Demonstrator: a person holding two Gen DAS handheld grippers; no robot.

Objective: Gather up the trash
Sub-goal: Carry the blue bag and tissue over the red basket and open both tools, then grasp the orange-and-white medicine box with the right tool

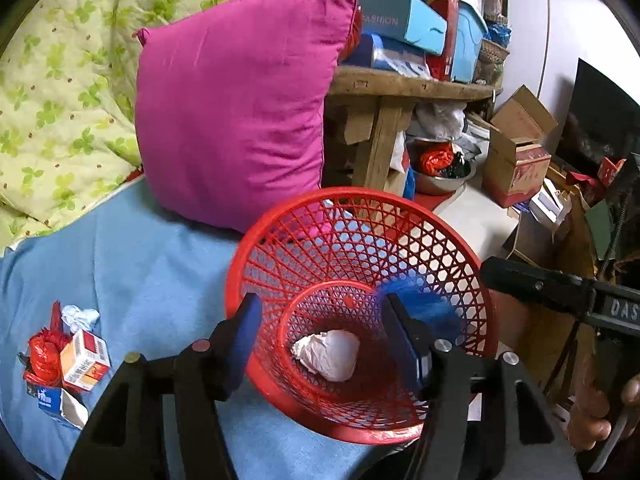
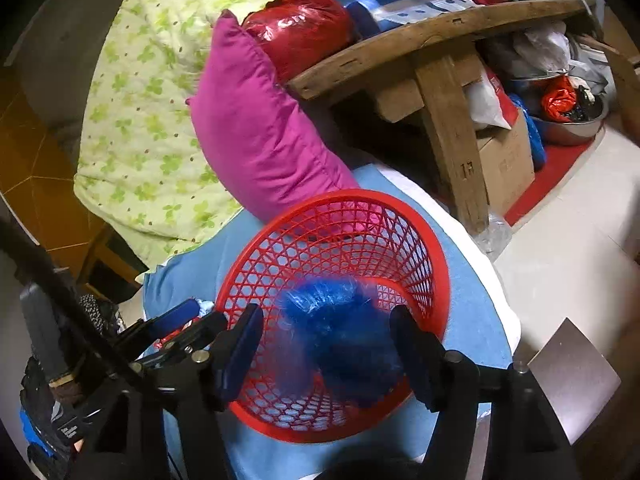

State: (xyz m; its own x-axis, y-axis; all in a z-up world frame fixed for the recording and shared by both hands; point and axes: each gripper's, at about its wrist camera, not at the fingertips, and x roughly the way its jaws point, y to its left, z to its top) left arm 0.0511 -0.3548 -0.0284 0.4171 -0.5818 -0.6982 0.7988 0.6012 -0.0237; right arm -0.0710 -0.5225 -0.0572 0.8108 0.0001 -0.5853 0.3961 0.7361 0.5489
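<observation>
The red basket [image 1: 360, 312] stands on the blue sheet [image 1: 132, 264] of the bed, just in front of the magenta pillow [image 1: 240, 104], and it serves as the bin for this job. Inside it, on the bottom, lies a crumpled white wad [image 1: 328, 354]. A blue plastic bag [image 2: 340, 340], blurred as if falling, is over the basket's mouth between the fingers of the right claw [image 2: 324, 344]; the pads stand apart from it on both sides, so I judge it released, not gripped. The left claw [image 1: 324, 340] hangs over the same basket with its jaws parted and nothing between them, the white wad lying below. Both claws point down into the basket, which fits a drop into it.

More trash waits to the left of the basket, well apart from it on the sheet: a red wrapper [image 1: 44, 354], a small orange-and-white carton [image 1: 86, 360], a pale blue crumpled piece [image 1: 80, 316] and a blue-and-white carton [image 1: 60, 402], heaped together.

Behind the pillow lies a green-flowered quilt [image 1: 68, 80], and right of the pillow a wooden bench [image 1: 408, 88] carries boxes
</observation>
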